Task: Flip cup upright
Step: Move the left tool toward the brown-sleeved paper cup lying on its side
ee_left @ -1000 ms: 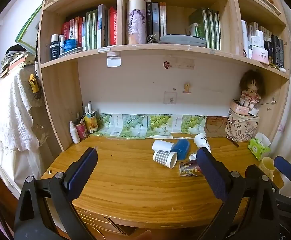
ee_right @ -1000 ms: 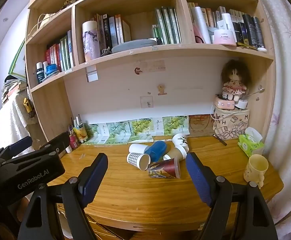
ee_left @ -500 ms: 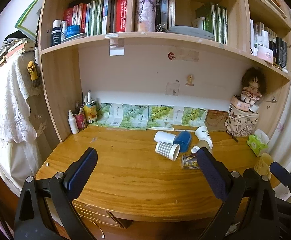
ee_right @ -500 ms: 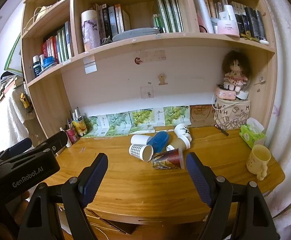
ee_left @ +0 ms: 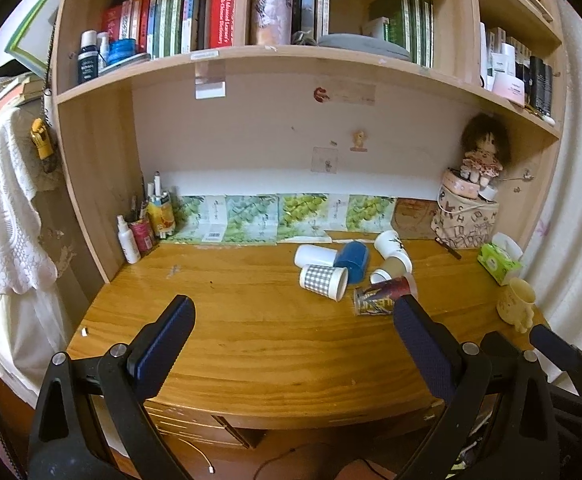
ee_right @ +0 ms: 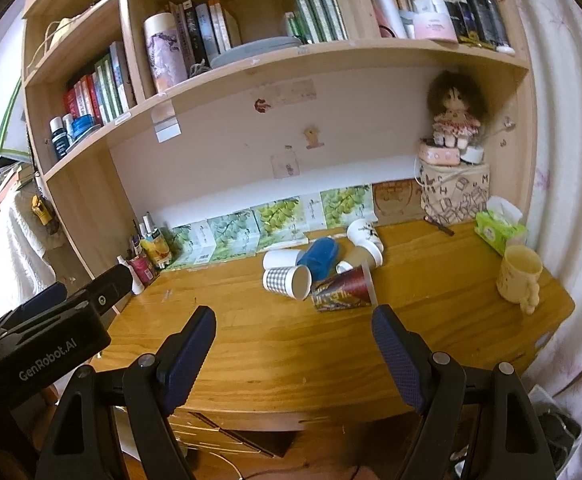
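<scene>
Several paper cups lie on their sides in a cluster on the wooden desk (ee_left: pixel 259 320): a checked cup (ee_left: pixel 323 281), a white cup (ee_left: pixel 315 256), a blue cup (ee_left: pixel 354 258), a white printed cup (ee_left: pixel 391 244), a tan cup (ee_left: pixel 395 267) and a red patterned cup (ee_left: pixel 385 300). In the right wrist view the checked cup (ee_right: pixel 287 282) and red cup (ee_right: pixel 343 290) lie nearest. My left gripper (ee_left: pixel 291 312) is open and empty, held back over the desk's front edge. My right gripper (ee_right: pixel 293 324) is open and empty, also short of the cups.
A yellow mug (ee_right: pixel 517 278) stands upright at the desk's right end by a green tissue pack (ee_right: pixel 499 230). A doll on a printed box (ee_right: pixel 453 192) sits at the back right. Bottles and pens (ee_left: pixel 143 228) stand at the back left. Bookshelves hang above.
Both grippers have risen and pulled back slightly, so the desk and cups sit lower and farther in view. The cups have not moved. Both stay open.
</scene>
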`<control>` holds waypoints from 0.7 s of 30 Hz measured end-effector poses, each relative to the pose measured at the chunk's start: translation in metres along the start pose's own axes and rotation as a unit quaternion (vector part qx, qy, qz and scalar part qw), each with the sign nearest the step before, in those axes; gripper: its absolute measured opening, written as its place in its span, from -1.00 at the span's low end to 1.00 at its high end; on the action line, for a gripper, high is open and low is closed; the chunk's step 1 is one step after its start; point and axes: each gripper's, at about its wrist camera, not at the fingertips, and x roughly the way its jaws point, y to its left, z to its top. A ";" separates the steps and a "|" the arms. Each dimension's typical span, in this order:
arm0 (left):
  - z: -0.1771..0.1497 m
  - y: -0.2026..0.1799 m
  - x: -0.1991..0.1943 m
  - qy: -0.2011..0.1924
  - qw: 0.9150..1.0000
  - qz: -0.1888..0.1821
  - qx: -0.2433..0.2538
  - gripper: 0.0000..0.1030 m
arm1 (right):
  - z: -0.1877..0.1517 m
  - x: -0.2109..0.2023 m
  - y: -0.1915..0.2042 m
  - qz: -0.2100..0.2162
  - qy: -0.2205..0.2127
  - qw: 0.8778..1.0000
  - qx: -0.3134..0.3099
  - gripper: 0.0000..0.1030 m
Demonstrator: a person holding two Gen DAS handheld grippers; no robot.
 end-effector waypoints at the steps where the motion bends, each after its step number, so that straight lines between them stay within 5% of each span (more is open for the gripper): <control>1: 0.000 0.000 0.002 0.003 1.000 -0.004 -0.001 0.94 | 0.000 0.000 -0.001 -0.002 0.002 1.000 0.005 0.57; 21: 0.015 -0.042 0.076 0.074 0.997 -0.009 0.018 0.94 | 0.013 0.061 -0.046 -0.005 0.079 0.995 0.062 0.57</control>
